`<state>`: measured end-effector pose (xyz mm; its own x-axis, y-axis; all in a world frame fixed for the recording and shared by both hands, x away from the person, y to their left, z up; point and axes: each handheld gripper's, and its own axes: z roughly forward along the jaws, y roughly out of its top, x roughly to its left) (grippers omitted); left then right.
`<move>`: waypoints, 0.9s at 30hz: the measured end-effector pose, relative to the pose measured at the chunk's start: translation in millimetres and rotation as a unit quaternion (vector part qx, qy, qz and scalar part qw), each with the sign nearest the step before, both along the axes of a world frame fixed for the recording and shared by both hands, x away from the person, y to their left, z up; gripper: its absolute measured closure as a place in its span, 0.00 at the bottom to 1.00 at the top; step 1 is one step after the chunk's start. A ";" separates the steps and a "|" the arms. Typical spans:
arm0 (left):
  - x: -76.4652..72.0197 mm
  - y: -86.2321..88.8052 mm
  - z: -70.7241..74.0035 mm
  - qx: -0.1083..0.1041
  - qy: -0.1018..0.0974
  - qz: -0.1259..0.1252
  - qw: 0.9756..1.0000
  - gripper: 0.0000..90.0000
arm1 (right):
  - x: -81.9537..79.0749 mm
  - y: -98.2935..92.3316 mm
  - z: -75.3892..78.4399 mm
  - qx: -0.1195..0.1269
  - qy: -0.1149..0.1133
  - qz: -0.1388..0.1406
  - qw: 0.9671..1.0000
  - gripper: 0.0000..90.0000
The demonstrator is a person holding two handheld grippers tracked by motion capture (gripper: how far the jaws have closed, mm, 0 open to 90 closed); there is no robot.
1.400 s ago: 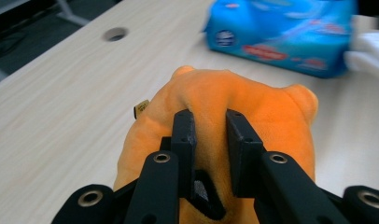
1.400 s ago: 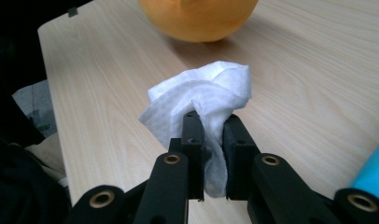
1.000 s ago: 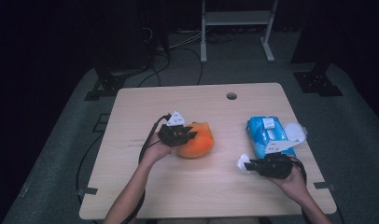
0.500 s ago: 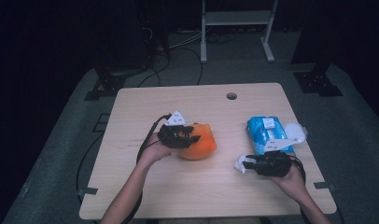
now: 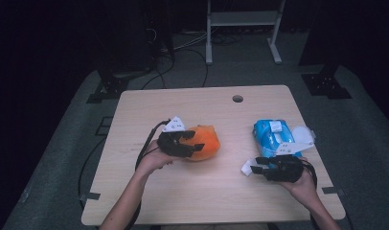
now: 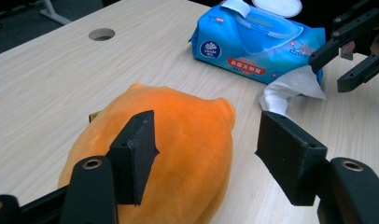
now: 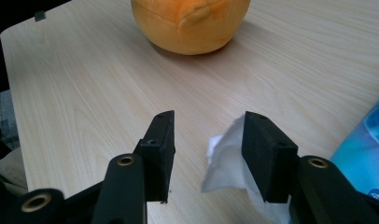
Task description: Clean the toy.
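Observation:
An orange plush toy (image 5: 209,142) lies left of the table's middle. My left gripper (image 5: 196,140) hovers over its near side; the jaws have just been opening and stand open, pads off the plush (image 6: 178,140). A blue wet-wipe pack (image 5: 274,136) with its white lid flipped up lies at the right. A white wipe (image 5: 247,168) rests on the table by my right gripper (image 5: 257,166). Those jaws have also just been opening and stand open, the wipe (image 7: 225,158) loose against one pad and not pinched.
The light wooden table (image 5: 207,196) has a round cable hole (image 5: 237,98) near its far edge. Black cables trail off the left side to the dark floor. A white metal stand (image 5: 240,19) is beyond the table.
The left gripper's jaws have spread apart and come off the plush, and the hand has shifted slightly. The right gripper's jaws have widened around the wipe; that hand has stayed in place.

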<state>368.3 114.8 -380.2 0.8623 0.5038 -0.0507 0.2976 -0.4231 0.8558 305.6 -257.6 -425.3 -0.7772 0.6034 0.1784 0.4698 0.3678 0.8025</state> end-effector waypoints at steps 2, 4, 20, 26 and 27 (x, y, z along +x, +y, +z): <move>-1.9 2.7 0.4 -0.001 -0.002 -0.002 1.000 0.40 | -0.3 -0.2 0.4 0.000 -0.002 0.001 1.000 0.58; -4.2 5.6 0.8 0.000 -0.003 -0.002 1.000 0.39 | -0.6 -0.5 1.0 0.002 -0.002 0.001 1.000 0.58; -21.6 26.5 -7.4 0.001 0.000 0.007 1.000 0.35 | -2.2 -2.4 2.5 0.009 -0.003 0.000 1.000 0.56; -27.4 30.9 -12.6 -0.003 0.003 0.010 1.000 0.33 | -3.1 -2.7 2.7 0.010 -0.004 0.001 1.000 0.56; -29.1 31.9 -13.6 -0.003 0.005 0.011 1.000 0.32 | -3.3 -2.8 2.7 0.010 -0.004 0.000 1.000 0.56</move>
